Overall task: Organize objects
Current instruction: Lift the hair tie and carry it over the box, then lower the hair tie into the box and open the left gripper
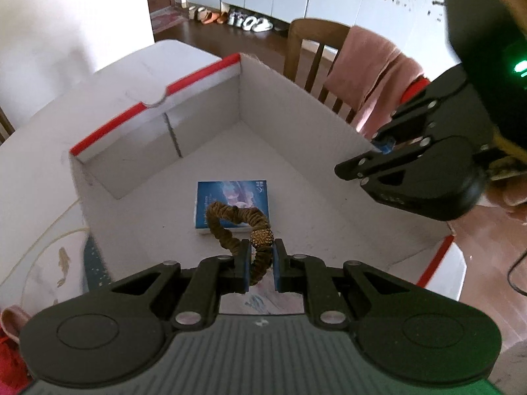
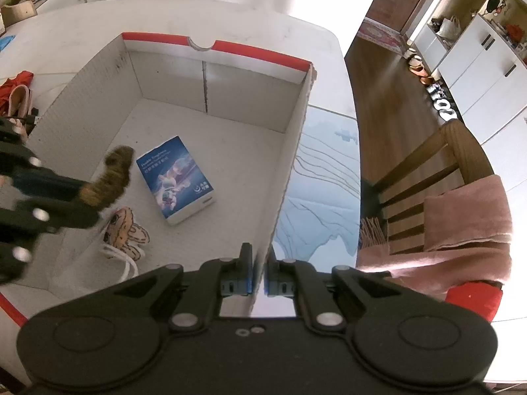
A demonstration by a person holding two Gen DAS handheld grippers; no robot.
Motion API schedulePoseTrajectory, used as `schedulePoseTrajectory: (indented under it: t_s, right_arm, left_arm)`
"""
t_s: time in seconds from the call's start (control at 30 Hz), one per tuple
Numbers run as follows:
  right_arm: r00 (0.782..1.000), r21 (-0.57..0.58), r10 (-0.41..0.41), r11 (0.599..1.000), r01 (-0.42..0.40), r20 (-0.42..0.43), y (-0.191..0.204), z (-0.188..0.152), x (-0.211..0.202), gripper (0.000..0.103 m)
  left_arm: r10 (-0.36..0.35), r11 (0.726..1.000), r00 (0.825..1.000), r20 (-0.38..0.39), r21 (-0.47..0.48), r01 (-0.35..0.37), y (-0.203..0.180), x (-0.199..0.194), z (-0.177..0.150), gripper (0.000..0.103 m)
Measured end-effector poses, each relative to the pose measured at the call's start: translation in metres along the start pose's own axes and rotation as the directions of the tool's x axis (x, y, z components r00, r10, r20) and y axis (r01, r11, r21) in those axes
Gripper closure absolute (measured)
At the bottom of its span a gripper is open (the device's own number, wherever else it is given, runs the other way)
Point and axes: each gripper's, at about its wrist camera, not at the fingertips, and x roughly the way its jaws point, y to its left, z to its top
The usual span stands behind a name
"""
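A brown braided hair tie (image 1: 235,214) with a glittery bead hangs over the open white cardboard box (image 1: 280,105), and my left gripper (image 1: 260,260) is shut on it. Below the tie, a small blue packet (image 1: 230,191) lies flat on the box floor. My right gripper (image 2: 260,263) is shut on the top edge of the box's right wall (image 2: 290,164). The right wrist view shows the left gripper (image 2: 89,197) coming in from the left with the hair tie (image 2: 112,177) above the blue packet (image 2: 174,181). A cartoon-printed pouch (image 2: 125,230) with white cords lies near the packet.
The box stands on a white table (image 2: 66,33) with a blue patterned mat (image 2: 326,191) beside it. A wooden chair (image 2: 425,171) draped with a pink cloth (image 2: 467,217) stands to the right. Red and pink items (image 2: 16,95) lie on the table left of the box.
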Motion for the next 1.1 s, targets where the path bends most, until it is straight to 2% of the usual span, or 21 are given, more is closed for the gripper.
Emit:
schedulePoseTrajectory:
  t_s: [0.33, 0.67, 0.77, 0.9, 1.1]
  right_arm:
    - [1.0, 0.002, 0.0, 1.0, 0.0, -0.001, 0.0, 0.0, 0.003, 0.098]
    - [1.0, 0.004, 0.003, 1.0, -0.003, -0.005, 0.002, -0.001, 0.004, 0.098]
    - [1.0, 0.007, 0.003, 1.0, -0.003, -0.005, 0.002, -0.001, 0.003, 0.098]
    - [1.0, 0.006, 0.003, 1.0, -0.003, -0.005, 0.002, -0.001, 0.003, 0.098]
    - [1.0, 0.008, 0.006, 1.0, -0.006, -0.006, 0.001, -0.002, 0.004, 0.098]
  left_arm:
    - [0.015, 1.0, 0.996, -0.092, -0.006, -0.015, -0.001, 0.037, 0.0, 0.091]
    - [0.027, 1.0, 0.994, -0.106, -0.014, -0.028, 0.005, 0.042, -0.002, 0.09]
    - [0.042, 0.999, 0.993, -0.106, -0.016, -0.044, 0.005, 0.041, -0.002, 0.078]
    - [0.04, 0.999, 0.996, -0.085, -0.03, -0.042, 0.006, 0.035, -0.004, 0.049]
    - [0.03, 0.999, 0.998, -0.05, -0.044, -0.032, 0.006, 0.015, -0.007, 0.048]
